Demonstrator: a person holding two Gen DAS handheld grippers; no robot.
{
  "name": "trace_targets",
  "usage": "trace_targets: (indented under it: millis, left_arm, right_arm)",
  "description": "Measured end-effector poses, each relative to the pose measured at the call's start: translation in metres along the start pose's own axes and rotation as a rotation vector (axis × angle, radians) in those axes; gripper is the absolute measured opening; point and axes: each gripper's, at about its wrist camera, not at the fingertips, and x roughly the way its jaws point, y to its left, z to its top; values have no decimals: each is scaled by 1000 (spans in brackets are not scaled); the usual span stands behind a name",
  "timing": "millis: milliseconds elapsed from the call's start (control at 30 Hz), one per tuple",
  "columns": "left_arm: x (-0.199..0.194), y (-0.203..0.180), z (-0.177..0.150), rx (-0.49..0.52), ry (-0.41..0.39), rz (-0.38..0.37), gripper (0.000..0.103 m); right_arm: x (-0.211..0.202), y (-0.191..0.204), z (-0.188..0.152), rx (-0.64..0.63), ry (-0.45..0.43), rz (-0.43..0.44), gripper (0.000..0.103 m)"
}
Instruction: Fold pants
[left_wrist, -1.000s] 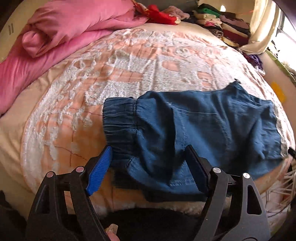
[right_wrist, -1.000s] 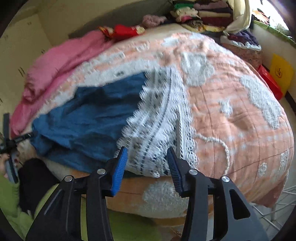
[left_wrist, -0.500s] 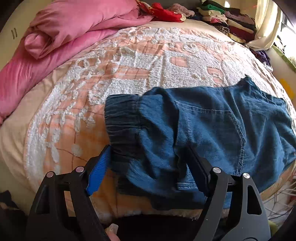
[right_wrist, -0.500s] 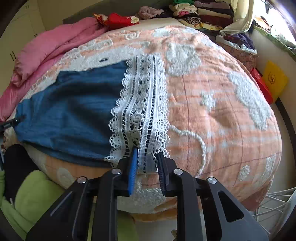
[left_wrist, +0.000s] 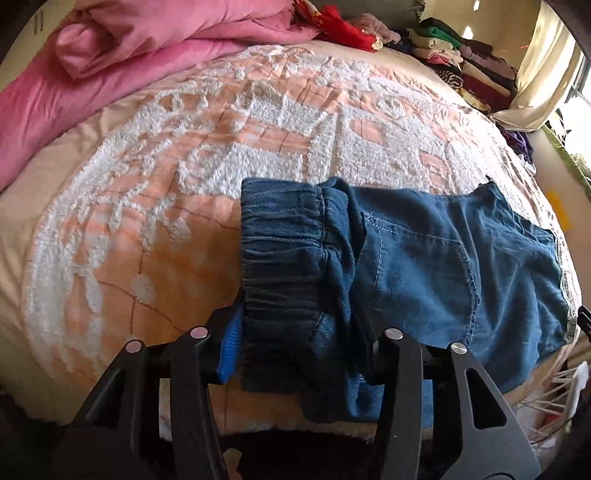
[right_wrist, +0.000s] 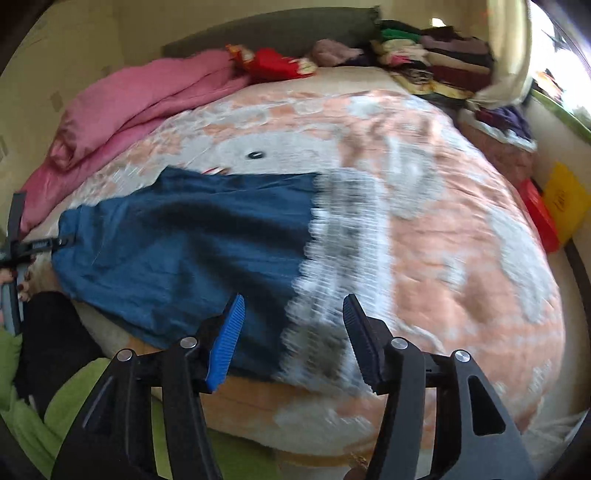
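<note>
Fingers of the left gripper (left_wrist: 299, 343) are closed on the bunched elastic waistband of the blue pants (left_wrist: 424, 266); the far finger is mostly hidden by cloth. Right gripper (right_wrist: 293, 338) fingers stand wide apart, holding nothing, above the blurred lace hem (right_wrist: 343, 236). Pants lie across the bed (right_wrist: 461, 229).

My right gripper (right_wrist: 293, 339) has let go of the lace hem (right_wrist: 343, 258); my left gripper (left_wrist: 299, 343) now clamps the pants (left_wrist: 424, 266) waistband

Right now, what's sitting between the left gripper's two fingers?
The pants' elastic waistband, bunched between the left gripper's fingers, in the left wrist view.
</note>
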Motion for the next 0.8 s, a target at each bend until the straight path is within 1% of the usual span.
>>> trace_targets:
  millis: [67, 100, 133, 200, 267, 333, 433, 467, 500, 567, 600, 667, 733, 800]
  left_arm:
    - [-8, 6, 2, -15, -29, -6, 36]
    - [-10, 7, 2, -10, -35, 3, 36]
    - [-9, 8, 2, -2, -38, 20, 36]
    - [-2, 11, 0, -2, -23, 20, 38]
    - [5, 14, 0, -16, 7, 13, 42]
    - [1, 18, 1, -32, -3, 2, 46]
    - [-18, 11, -2, -11, -31, 20, 47]
    - [-26, 7, -3, 8, -49, 31, 47]
    - [-40, -3, -3, 48, -84, 50, 47]
    - [-58, -22, -3, 117, -136, 65, 54]
    - [-66, -37, -3, 162, -159, 52, 58]
    - [-73, -66, -2, 244, -179, 14, 59]
    - [-70, -91, 5, 301, -177, -12, 59]
    - [-62, -113, 12, 336, -165, -45, 59]
  right_arm:
    - [13, 3, 2, -22, 39, -35, 54]
    - [18, 2, 2, -21, 60, -46, 54]
    - [22, -1, 0, -14, 79, -51, 54]
    - [28, -8, -7, 0, 108, -63, 52]
    - [29, -12, -15, 9, 98, -57, 52]
    - [28, -11, -19, 0, 91, -61, 52]
    - [23, -8, -19, -21, 93, -63, 54]
    - [18, -8, -16, -11, 79, -53, 54]
    - [13, -8, -14, -6, 61, -42, 55]
    - [2, -3, -9, -13, 17, -26, 61]
    - [0, -1, -7, -20, 4, -19, 61]
    - [-3, 4, -1, -27, -15, -8, 61]
    - [-2, 6, 6, -25, -27, 8, 61]
    - [-1, 6, 16, -19, -42, 11, 61]
